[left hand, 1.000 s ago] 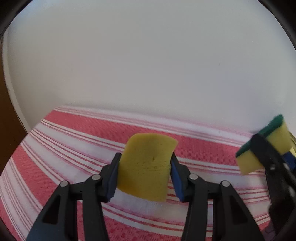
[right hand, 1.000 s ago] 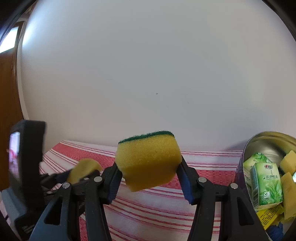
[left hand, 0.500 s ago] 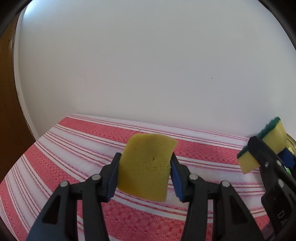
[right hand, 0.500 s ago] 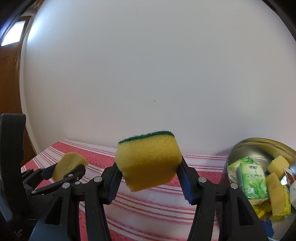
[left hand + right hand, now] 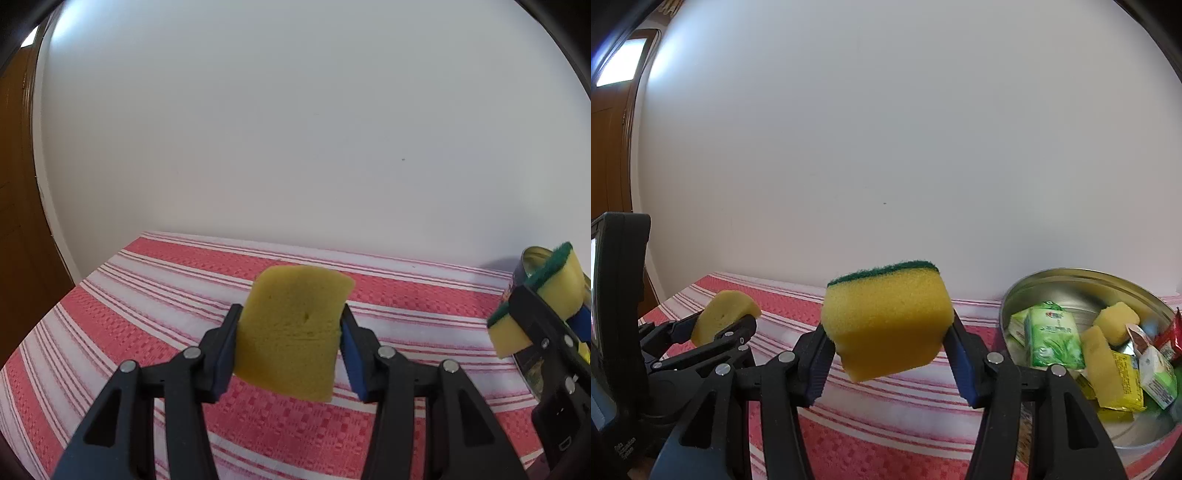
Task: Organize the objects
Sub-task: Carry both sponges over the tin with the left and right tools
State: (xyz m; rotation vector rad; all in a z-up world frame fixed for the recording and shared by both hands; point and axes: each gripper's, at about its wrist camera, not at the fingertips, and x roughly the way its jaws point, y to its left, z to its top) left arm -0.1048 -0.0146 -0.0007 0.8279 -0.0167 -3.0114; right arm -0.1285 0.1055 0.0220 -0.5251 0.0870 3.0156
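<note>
The left gripper (image 5: 290, 341) holds a plain yellow sponge (image 5: 293, 332) clamped between its jaws, clear of the counter (image 5: 147, 295), which is covered by a red-and-white striped cloth. The right gripper (image 5: 888, 356) has its jaws closed on a yellow scouring sponge (image 5: 886, 325) with the green abrasive layer uppermost, also held in the air.

Both sponges are judged light, soft and compressible. The plain sponge is visibly bowed by the jaw pressure. A grip across the flat side faces, as now, suits them. There is little risk of damage, but a squeezed sponge may spring on release.

A round metal tin (image 5: 1071, 275) stands on the counter to the right of the right gripper. It contains green cartons (image 5: 1054, 338), yellow packets (image 5: 1124, 376) and further yellow sponges (image 5: 1115, 321). The two grippers are close beside each other, so each may obstruct the other's path to the tin. A white wall lies behind the counter.
</note>
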